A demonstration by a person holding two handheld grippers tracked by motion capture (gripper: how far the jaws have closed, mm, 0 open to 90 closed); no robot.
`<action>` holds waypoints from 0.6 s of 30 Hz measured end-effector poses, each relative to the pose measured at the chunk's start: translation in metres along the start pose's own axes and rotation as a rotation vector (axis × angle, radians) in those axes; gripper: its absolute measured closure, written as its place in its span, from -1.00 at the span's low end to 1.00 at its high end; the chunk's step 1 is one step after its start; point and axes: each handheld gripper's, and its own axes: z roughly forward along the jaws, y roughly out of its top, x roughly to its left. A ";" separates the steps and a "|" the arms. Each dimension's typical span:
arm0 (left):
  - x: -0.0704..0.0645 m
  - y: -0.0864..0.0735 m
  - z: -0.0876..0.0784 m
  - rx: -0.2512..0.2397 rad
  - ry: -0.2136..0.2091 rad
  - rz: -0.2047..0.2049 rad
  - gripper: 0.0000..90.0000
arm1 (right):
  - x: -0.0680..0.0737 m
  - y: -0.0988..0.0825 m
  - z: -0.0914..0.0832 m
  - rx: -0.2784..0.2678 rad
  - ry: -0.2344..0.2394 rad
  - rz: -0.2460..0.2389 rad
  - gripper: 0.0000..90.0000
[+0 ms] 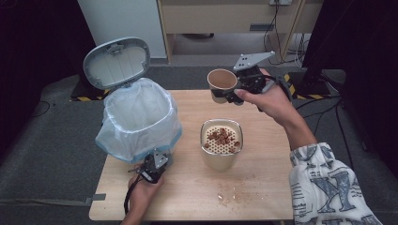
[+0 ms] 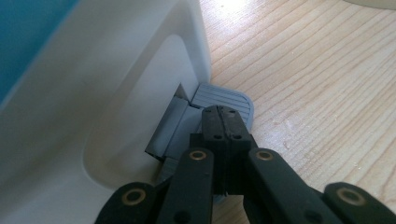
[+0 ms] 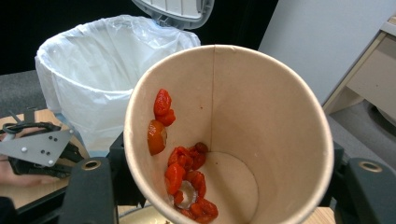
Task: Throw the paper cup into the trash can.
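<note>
Pale wooden boards with a straight grain are forming the tabletop (image 1: 263, 187), which is being surrounded by grey floor and dark curtains; a few crumbs are lying scattered near its front edge. One white pedal bin (image 1: 141, 119) is standing at the table's left side, lined with a thin, crinkled, translucent bag, and its grey oval lid (image 1: 116, 62) is being held up and open. One ribbed grey pedal (image 2: 231, 100) is jutting from a recess at the bin's smooth white base. The left gripper (image 2: 223, 122) is being pressed tip-down on that pedal with its jaws together and nothing between them; in the high view the left gripper (image 1: 152, 169) is being kept at the bin's near corner.

One cream container (image 1: 221, 145) with rounded corners is standing near the table's middle, between the bin and the raised cup, capped by a perforated strainer on which several brown pieces are lying.

One tan paper cup (image 1: 220, 84) is being gripped across its body by the right gripper (image 1: 234, 93), whose jaws are clamped on its sides, above the table's far edge and tipped toward the bin. Inside the paper cup (image 3: 261, 130), sticky orange-red dried fruit pieces (image 3: 187, 177) are clinging to the wall and bottom; their exact number cannot be told
</note>
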 end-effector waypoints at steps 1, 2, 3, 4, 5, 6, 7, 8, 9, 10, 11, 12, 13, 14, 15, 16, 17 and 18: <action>0.000 0.000 0.000 0.000 0.000 0.000 0.99 | 0.001 0.002 0.002 0.001 0.002 -0.002 -0.25; 0.000 0.000 0.000 0.000 0.000 0.001 0.99 | 0.003 0.003 0.004 0.000 0.005 0.000 -0.25; 0.000 0.000 0.000 0.000 0.001 0.001 0.99 | 0.004 0.005 0.006 0.001 0.007 0.002 -0.25; 0.000 0.000 0.000 0.000 0.001 0.001 0.99 | 0.005 0.006 0.008 0.001 0.008 0.001 -0.25; 0.000 0.000 0.000 0.000 0.001 0.001 0.99 | 0.006 0.008 0.010 0.002 0.009 -0.001 -0.25; 0.000 0.000 0.000 0.000 0.001 0.002 0.99 | 0.007 0.009 0.012 0.003 0.011 0.002 -0.25; 0.000 0.000 0.000 0.000 0.001 0.001 0.99 | 0.008 0.011 0.014 0.001 0.012 0.005 -0.25; 0.000 0.000 0.000 0.000 0.002 0.002 0.99 | 0.009 0.012 0.015 0.000 0.010 0.004 -0.25; 0.000 0.000 0.000 0.000 0.002 0.002 0.99 | 0.009 0.013 0.017 -0.002 0.013 0.007 -0.25; 0.000 0.000 0.000 0.000 0.001 0.000 0.99 | 0.010 0.014 0.019 -0.004 0.017 0.013 -0.26; 0.000 0.000 0.000 -0.001 0.000 0.000 0.99 | 0.010 0.015 0.021 0.000 0.016 0.014 -0.26; 0.000 0.000 0.000 0.000 0.001 0.001 0.99 | 0.011 0.016 0.022 0.000 0.019 0.017 -0.25; 0.000 0.000 0.000 0.000 0.000 0.000 0.99 | 0.011 0.017 0.024 0.000 0.021 0.019 -0.25; 0.000 0.000 0.000 -0.001 -0.001 -0.002 0.99 | 0.012 0.019 0.026 0.001 0.020 0.022 -0.25; 0.000 0.000 0.000 -0.001 0.000 -0.002 0.99 | 0.012 0.020 0.028 0.001 0.021 0.022 -0.25; 0.000 0.000 0.000 -0.001 0.001 0.000 0.99 | 0.012 0.021 0.029 0.002 0.024 0.023 -0.25; 0.000 0.000 0.000 0.000 0.001 0.000 0.99 | 0.013 0.022 0.030 0.000 0.024 0.025 -0.25; 0.000 0.000 0.000 0.000 0.001 0.000 0.99 | 0.014 0.023 0.031 0.000 0.027 0.024 -0.25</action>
